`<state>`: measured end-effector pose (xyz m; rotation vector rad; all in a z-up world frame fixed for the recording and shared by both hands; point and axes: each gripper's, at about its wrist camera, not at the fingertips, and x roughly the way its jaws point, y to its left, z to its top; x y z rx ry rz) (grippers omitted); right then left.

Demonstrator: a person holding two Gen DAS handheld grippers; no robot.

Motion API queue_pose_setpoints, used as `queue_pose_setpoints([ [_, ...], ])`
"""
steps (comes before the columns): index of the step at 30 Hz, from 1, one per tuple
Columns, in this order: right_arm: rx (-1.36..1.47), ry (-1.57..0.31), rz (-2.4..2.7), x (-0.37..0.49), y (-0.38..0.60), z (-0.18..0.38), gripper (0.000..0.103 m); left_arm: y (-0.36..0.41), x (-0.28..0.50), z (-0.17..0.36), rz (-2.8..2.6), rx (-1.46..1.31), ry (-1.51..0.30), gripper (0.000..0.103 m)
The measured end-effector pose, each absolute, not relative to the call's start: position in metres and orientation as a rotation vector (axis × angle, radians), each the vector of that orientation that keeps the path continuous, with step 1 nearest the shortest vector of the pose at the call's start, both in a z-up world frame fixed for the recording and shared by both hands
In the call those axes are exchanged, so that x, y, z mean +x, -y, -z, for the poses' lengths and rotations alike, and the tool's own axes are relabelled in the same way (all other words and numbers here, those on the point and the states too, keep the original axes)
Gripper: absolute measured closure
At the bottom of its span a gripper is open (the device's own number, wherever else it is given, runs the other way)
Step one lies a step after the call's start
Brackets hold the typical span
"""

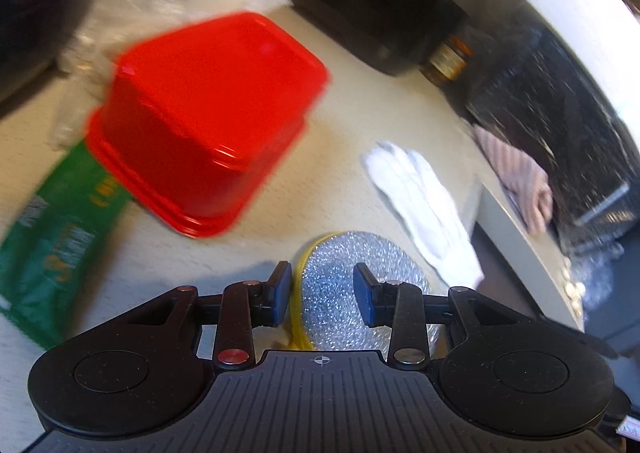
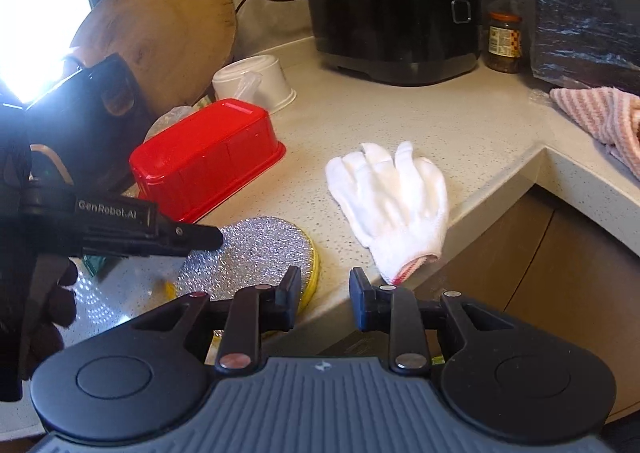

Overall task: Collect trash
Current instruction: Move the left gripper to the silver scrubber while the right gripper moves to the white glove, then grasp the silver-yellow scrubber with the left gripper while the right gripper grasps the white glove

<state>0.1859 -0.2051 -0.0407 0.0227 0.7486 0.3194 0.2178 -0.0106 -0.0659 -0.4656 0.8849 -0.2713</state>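
Left claw [image 1: 322, 293] part open, empty, jaws straddling the silver scouring pad [image 1: 344, 285] lying flat on table [image 1: 352, 125]. Right claw [image 2: 325, 299] narrow, empty, at table edge just right of pad. White glove [image 2: 394, 201] nearby, red tub [image 2: 208, 157] behind.

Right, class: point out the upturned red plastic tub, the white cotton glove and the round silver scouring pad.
Upturned red plastic tub [image 2: 208, 157]: right wrist view, long side.
White cotton glove [image 2: 394, 197]: right wrist view, palm.
Round silver scouring pad [image 1: 336, 285]: left wrist view, top.

Both wrist cameras look down close at the speckled countertop [image 2: 420, 113], sharing the upturned red plastic container [image 1: 208, 121] [image 2: 208, 157].
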Motion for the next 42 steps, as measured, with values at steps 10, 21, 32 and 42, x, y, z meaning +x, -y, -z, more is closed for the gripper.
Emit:
queue_pose_setpoints([
  [10, 0.042, -0.752, -0.280, 0.184, 0.216, 0.051, 0.077, 0.033, 0.215, 0.058, 0.329, -0.379, -0.877, 0.065],
  [21, 0.052, -0.748, -0.283, 0.180, 0.219, 0.055, 0.077, 0.061, 0.226, 0.060, 0.419, -0.352, -0.895, 0.060],
  [32, 0.025, -0.730, -0.322, 0.180, 0.214, 0.045, 0.077, 0.064, 0.208, 0.038, 0.471, -0.350, -0.876, 0.084],
  [42, -0.128, -0.635, -0.232, 0.225, 0.203, 0.029, 0.041, -0.005, 0.177, 0.018, 0.311, -0.473, -0.773, 0.085],
])
